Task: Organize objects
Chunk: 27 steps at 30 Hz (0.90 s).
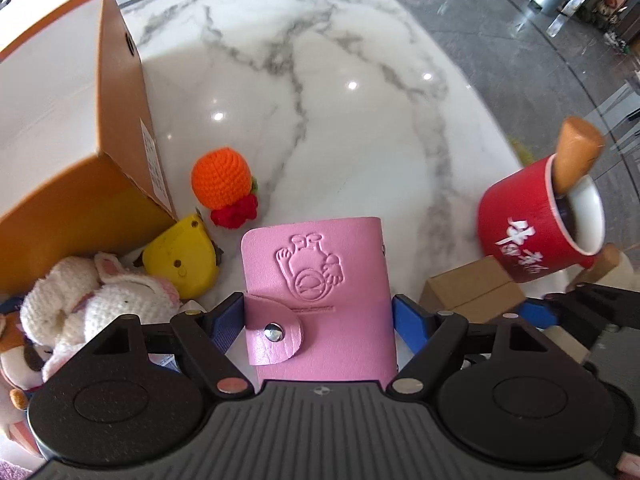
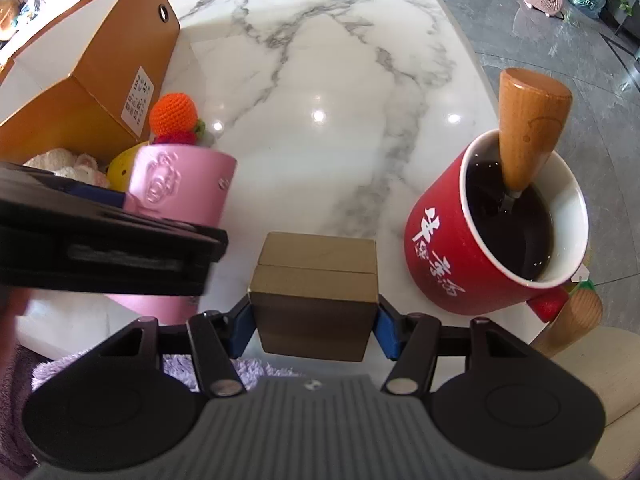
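My left gripper [image 1: 318, 312] is shut on a pink leather card holder [image 1: 320, 280] with a snap strap, held above the marble table [image 1: 320, 100]. It also shows in the right wrist view [image 2: 180, 184], with the left gripper's body [image 2: 100, 240] in front of it. My right gripper [image 2: 314, 320] is shut on a small brown cardboard box [image 2: 316, 284], which also shows in the left wrist view [image 1: 472, 288]. An open orange storage box [image 1: 80, 120] stands at the left; it also shows in the right wrist view [image 2: 92, 76].
An orange crochet fruit [image 1: 222, 184], a yellow toy [image 1: 184, 260] and white plush animals [image 1: 96, 304] lie beside the orange box. A red mug [image 2: 496, 232] with dark liquid and a wooden-handled tool [image 2: 528, 124] stands at the right. The table's right edge borders grey floor.
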{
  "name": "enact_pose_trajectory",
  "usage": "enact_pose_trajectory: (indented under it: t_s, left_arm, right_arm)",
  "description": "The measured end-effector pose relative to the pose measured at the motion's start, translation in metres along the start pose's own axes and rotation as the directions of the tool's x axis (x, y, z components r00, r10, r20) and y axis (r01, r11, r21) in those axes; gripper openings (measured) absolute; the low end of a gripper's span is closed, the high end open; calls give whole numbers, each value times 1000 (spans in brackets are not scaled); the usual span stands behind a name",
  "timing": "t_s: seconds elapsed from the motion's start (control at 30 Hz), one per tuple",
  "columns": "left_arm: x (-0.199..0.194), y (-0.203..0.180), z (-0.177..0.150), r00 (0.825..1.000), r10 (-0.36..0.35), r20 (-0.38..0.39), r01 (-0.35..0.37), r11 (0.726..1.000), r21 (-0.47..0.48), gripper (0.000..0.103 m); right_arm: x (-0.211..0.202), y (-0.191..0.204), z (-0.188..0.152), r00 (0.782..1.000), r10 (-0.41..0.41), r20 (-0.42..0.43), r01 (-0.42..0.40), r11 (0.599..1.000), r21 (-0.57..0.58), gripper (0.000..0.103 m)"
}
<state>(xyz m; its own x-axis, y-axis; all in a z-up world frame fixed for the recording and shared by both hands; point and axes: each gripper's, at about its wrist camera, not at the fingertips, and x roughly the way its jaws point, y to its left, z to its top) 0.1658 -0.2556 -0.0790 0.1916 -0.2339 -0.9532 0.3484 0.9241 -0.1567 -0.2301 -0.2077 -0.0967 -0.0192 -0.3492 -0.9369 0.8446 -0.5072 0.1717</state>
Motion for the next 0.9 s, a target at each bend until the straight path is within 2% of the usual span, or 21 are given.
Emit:
enact_pose_trajectory:
  t_s: [0.17, 0.33, 0.6, 0.9]
  left_arm:
    - [-38, 6, -6, 998, -30, 47, 28, 999, 26, 91]
    - [-59, 16, -6, 994, -61, 91, 58, 998, 31, 91]
    - [-108, 38, -15, 981, -90, 174, 86, 996, 32, 91]
    - [-159, 85, -18, 962, -60, 267, 63, 998, -3, 90]
  right_arm:
    - [-5, 2, -2, 1000, -10, 26, 10, 1000, 0, 62]
    - [-13, 9, 0, 998, -30, 47, 30, 999, -13, 62]
    - [-46, 34, 10, 994, 9, 113, -5, 999, -41, 62]
    - [-98, 87, 40, 973, 66, 219, -39, 992, -124, 62]
